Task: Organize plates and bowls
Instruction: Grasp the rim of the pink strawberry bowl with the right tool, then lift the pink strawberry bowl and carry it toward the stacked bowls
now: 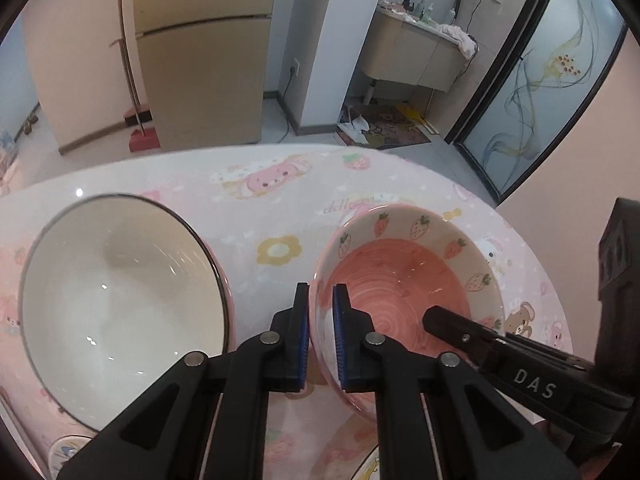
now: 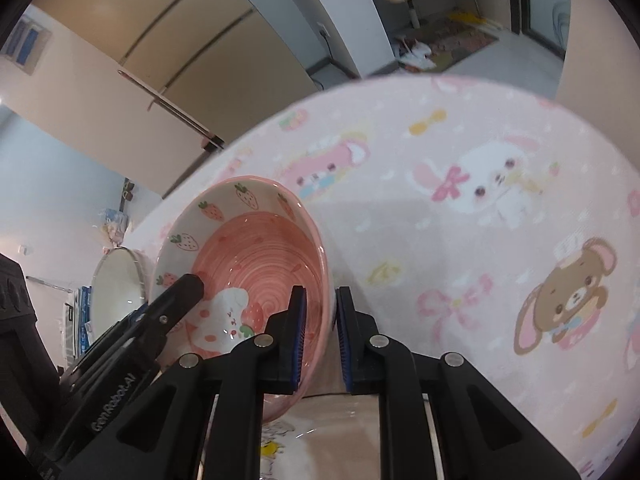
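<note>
A pink bowl with strawberries [image 1: 404,280] [image 2: 256,256] is tilted just above the pink cartoon tablecloth [image 1: 280,200] [image 2: 480,240]. My left gripper [image 1: 320,292] is shut on its left rim, one pad inside and one outside. My right gripper [image 2: 322,294] clamps the opposite rim the same way. In the left wrist view, one of the right gripper's fingers [image 1: 440,320] reaches into the bowl. In the right wrist view, one of the left gripper's fingers [image 2: 188,284] does the same. A larger white bowl with a dark rim [image 1: 120,300] [image 2: 116,288] stands to the left.
A cartoon-printed plate [image 2: 280,440] [image 1: 372,468] lies partly under the strawberry bowl, near the front edge. Another small plate [image 1: 64,452] peeks out at the lower left. Beyond the table's far edge are a floor and a tall fridge [image 1: 200,60].
</note>
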Tool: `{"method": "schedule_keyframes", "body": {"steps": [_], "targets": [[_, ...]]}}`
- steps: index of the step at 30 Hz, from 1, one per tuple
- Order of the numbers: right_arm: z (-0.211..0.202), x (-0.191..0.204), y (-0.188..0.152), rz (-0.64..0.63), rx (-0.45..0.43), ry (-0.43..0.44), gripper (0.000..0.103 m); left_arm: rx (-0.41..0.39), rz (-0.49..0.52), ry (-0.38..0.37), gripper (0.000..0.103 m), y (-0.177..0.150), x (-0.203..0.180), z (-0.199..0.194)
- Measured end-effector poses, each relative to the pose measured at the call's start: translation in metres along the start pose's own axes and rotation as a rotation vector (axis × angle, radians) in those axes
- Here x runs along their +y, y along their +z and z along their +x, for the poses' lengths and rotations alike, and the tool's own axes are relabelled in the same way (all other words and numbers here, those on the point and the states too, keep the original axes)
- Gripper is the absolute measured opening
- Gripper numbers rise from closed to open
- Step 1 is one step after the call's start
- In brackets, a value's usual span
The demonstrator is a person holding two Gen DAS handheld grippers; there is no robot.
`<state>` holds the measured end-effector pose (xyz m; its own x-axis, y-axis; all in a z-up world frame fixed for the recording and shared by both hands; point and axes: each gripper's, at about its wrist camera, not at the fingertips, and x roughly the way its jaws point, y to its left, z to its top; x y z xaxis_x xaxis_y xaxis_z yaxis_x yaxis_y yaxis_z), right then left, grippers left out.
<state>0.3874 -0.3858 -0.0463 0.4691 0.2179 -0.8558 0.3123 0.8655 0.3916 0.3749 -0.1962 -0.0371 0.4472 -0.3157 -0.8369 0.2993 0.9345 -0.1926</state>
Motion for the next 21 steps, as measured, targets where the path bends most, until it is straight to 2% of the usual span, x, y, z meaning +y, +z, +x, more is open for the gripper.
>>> {"method": "schedule_keyframes", "body": {"steps": [4,9,14,17,21], "targets": [[-0.023,0.011,-0.001,-0.011,-0.054,-0.002,0.018,-0.030,-0.002,0.000,0.009,0.003,-0.005,-0.017],[-0.049,0.023,-0.002,0.008,-0.081,0.092,0.020,-0.082,-0.032,0.014,0.009,0.010,-0.001,-0.054],[-0.082,0.070,-0.018,-0.073,-0.138,0.168,0.020,-0.204,-0.018,0.090,0.009,0.010,0.009,-0.117],[-0.097,0.099,-0.018,-0.107,-0.134,0.234,0.022,-0.268,-0.084,0.167,0.009,0.008,0.022,-0.150],[-0.118,0.148,-0.020,-0.214,-0.169,0.233,0.022,-0.360,-0.110,0.219,0.009,0.012,0.038,-0.193]]}}
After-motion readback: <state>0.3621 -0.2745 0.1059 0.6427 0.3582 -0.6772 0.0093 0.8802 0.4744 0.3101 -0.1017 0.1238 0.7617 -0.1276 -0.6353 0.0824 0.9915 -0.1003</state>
